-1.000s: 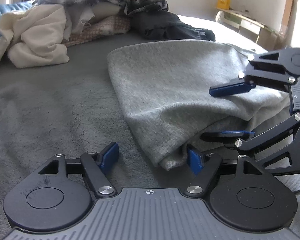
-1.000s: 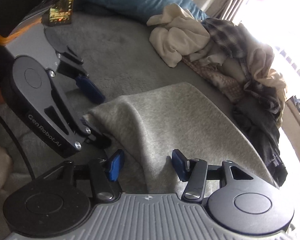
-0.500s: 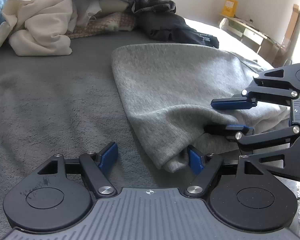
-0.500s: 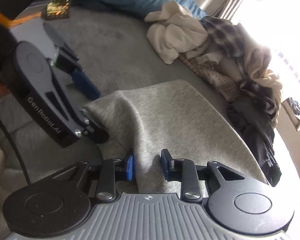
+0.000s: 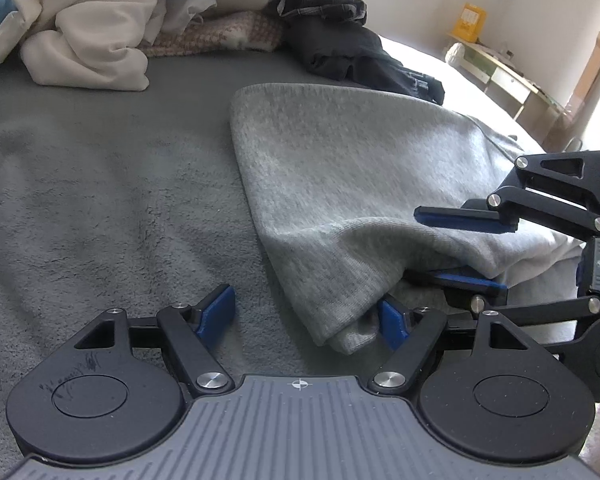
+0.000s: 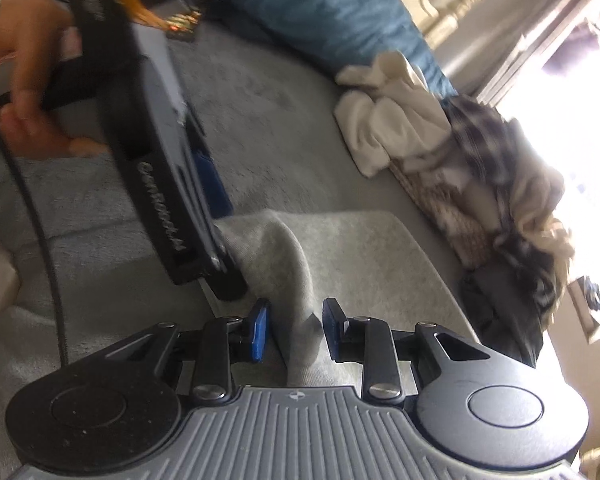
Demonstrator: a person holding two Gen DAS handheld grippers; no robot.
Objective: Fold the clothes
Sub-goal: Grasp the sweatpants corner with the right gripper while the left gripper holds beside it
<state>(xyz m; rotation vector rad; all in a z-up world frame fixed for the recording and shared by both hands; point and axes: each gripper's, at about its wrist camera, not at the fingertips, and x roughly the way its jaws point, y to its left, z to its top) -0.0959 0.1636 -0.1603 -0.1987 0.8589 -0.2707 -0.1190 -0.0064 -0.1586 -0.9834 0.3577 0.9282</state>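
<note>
Grey knit fabric, a folded light-grey sweatshirt (image 5: 340, 168), lies on the darker grey fleece bed cover (image 5: 100, 200), its near corner lifted off the surface. The left gripper (image 5: 306, 316) has its blue-padded fingers spread wide; its right pad sits tucked under the raised corner of the sweatshirt, while its left pad hangs free above the fleece. The right gripper (image 6: 294, 330) straddles a ridge of the same sweatshirt (image 6: 340, 248), one finger above the cloth and one below it in the left wrist view, where it enters from the right (image 5: 464, 248). Its pads stand a moderate way apart with the fabric fold between them; whether they actually press the cloth cannot be told. In the right wrist view the left gripper (image 6: 216, 216) appears blurred, held by the person's bare hand (image 6: 32, 92). At the far side of the bed a heap of unfolded clothes rests: a cream crumpled garment (image 5: 84, 36), a plaid shirt (image 6: 476, 136), a pinkish houndstooth-patterned piece (image 5: 220, 34) and a dark garment (image 5: 360, 60). A blue pillow (image 6: 332, 12) lies behind the heap.
</note>
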